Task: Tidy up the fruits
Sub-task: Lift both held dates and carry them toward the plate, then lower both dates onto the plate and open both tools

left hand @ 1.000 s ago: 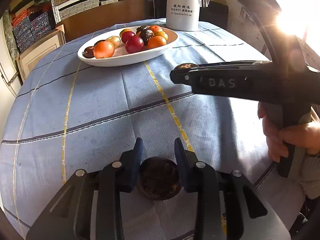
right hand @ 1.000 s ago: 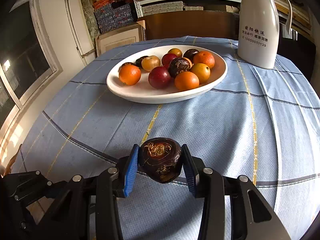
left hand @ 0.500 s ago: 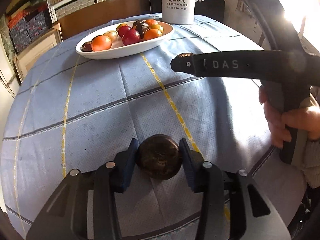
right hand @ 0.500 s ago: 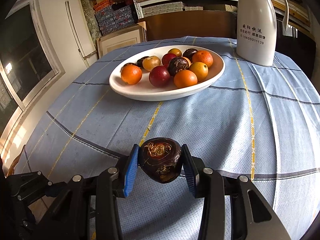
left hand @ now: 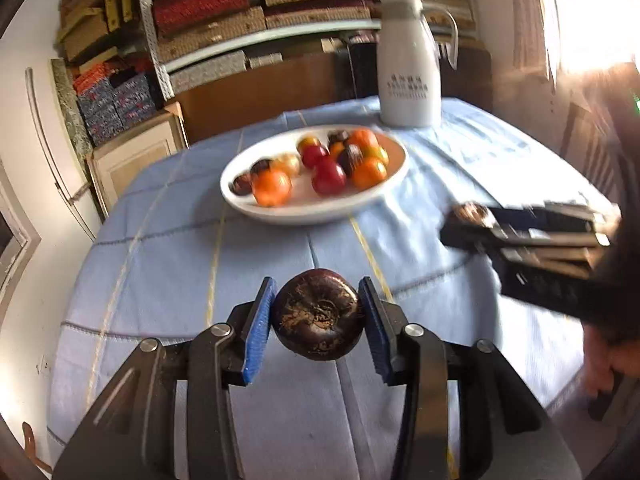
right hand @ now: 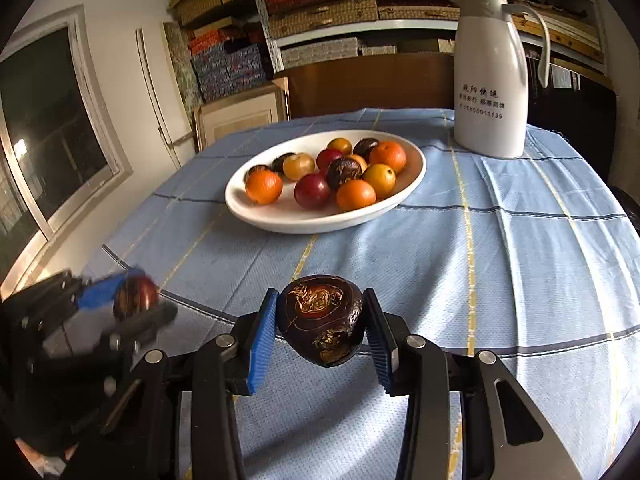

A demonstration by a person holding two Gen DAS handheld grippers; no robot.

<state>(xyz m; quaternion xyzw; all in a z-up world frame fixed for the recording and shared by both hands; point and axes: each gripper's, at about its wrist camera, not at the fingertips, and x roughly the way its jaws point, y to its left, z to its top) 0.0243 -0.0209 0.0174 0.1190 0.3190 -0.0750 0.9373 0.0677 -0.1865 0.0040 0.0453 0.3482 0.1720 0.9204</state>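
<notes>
In the left wrist view the right gripper (left hand: 476,224) is a blurry smear, and the dark fruit (left hand: 470,213) at its tip is too fuzzy to name. The hand (left hand: 608,364) under it is cut off at the right edge. The print on the far white jug (left hand: 408,64) cannot be read. In the right wrist view the left gripper (right hand: 132,300) is blurred too.

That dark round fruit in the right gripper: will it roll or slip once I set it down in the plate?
The dark fruit looks round and firm, so it would probably roll on the white plate until it meets the other fruits. Its skin looks glossy, and the right gripper pinches only its sides, so it might slip.
</notes>
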